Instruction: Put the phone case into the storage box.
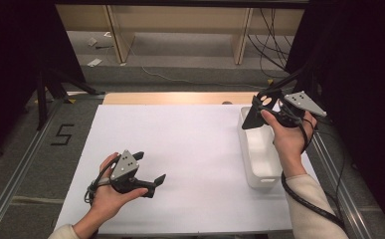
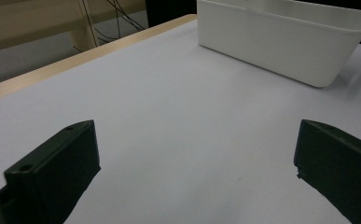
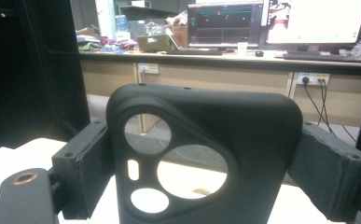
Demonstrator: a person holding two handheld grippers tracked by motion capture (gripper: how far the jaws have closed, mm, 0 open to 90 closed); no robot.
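While the person's left hand (image 1: 108, 196) is resting low over the near left part of the white-topped counter (image 1: 180, 149), the left gripper (image 1: 150, 172) in it is pointing rightward with its jaws spread wide and nothing between them. Its own camera is showing what the high view leaves vague: bare white surface lying between the two black jaws, and the white rectangular plastic tub (image 2: 285, 39) standing well beyond them. From above, that tub (image 1: 257, 154) is sitting along the counter's right edge. Over its far end, the right hand (image 1: 287, 137) is raised with the wrist bent up, holding the right gripper (image 1: 259, 107) tilted away from the person. The right gripper view is showing the jaws clamping the sides of a matte black phone case with round camera cut-outs (image 3: 206, 154), held upright, with a desk and monitors far behind.
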